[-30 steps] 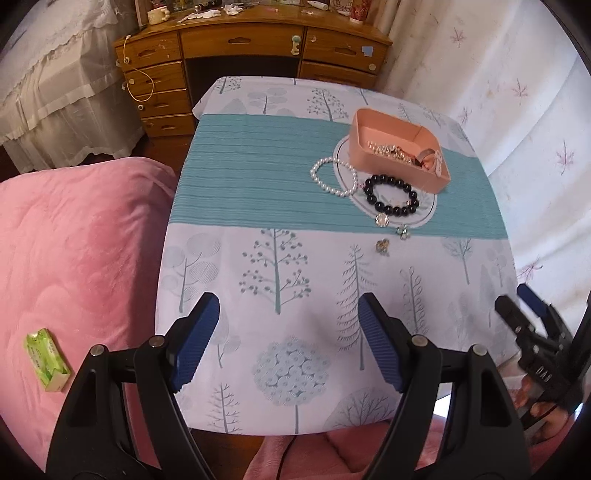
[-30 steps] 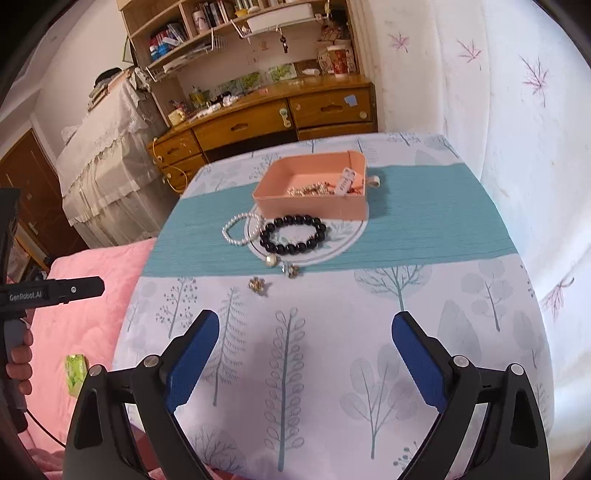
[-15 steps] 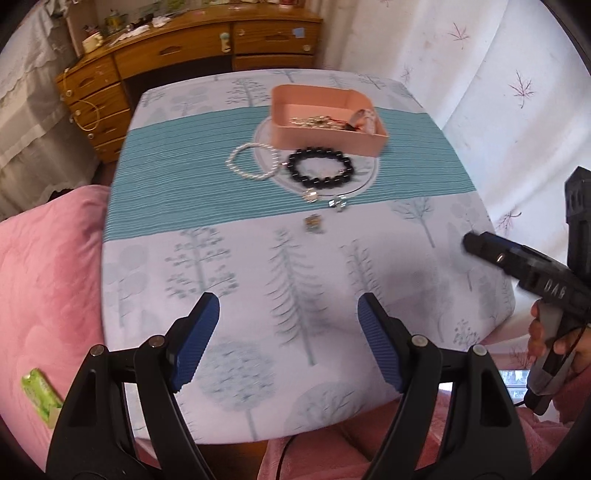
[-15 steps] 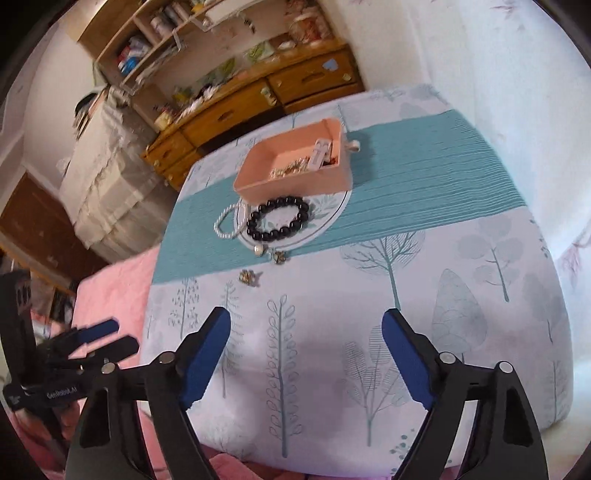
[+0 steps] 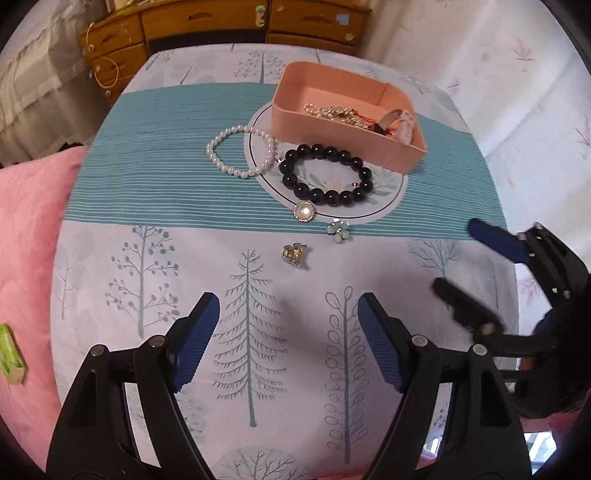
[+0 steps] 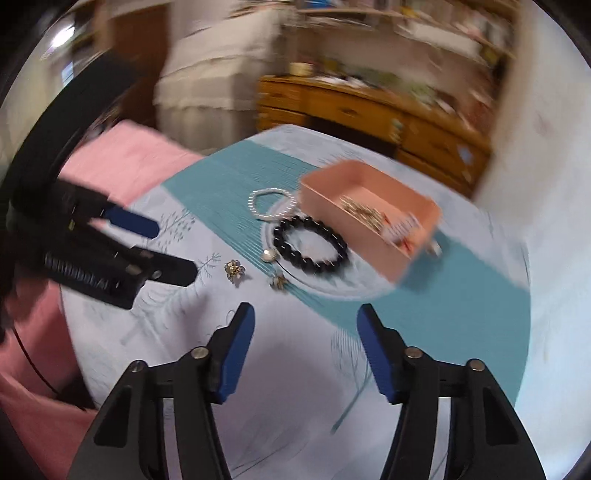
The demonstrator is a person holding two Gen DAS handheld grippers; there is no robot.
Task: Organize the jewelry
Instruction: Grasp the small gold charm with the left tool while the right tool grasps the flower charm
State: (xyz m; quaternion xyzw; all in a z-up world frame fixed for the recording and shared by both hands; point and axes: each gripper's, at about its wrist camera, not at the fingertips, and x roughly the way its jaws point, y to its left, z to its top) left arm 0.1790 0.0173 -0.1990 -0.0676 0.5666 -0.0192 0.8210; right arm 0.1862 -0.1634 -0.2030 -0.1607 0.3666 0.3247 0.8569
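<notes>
A pink box (image 5: pixel 347 114) (image 6: pixel 369 221) holding several jewelry pieces stands on the tablecloth's teal band. In front of it lie a white pearl bracelet (image 5: pixel 242 151) (image 6: pixel 271 203), a black bead bracelet (image 5: pixel 327 173) (image 6: pixel 312 245), a round pearl brooch (image 5: pixel 304 212), a pale flower brooch (image 5: pixel 339 229) and a gold clip (image 5: pixel 294 254) (image 6: pixel 235 270). My left gripper (image 5: pixel 288 339) is open and empty above the cloth, short of the gold clip. My right gripper (image 6: pixel 304 345) is open and empty; it also shows in the left wrist view (image 5: pixel 476 266).
The table (image 5: pixel 166 266) has a tree-print cloth. A pink quilt (image 5: pixel 29 229) lies to the left with a green packet (image 5: pixel 11 354) on it. A wooden dresser (image 5: pixel 221 22) stands behind the table. A white curtain (image 5: pixel 535 110) hangs at the right.
Both grippers have moved forward and down toward the jewelry. The right gripper has swung left and its view is blurred by motion. Both stay open.
</notes>
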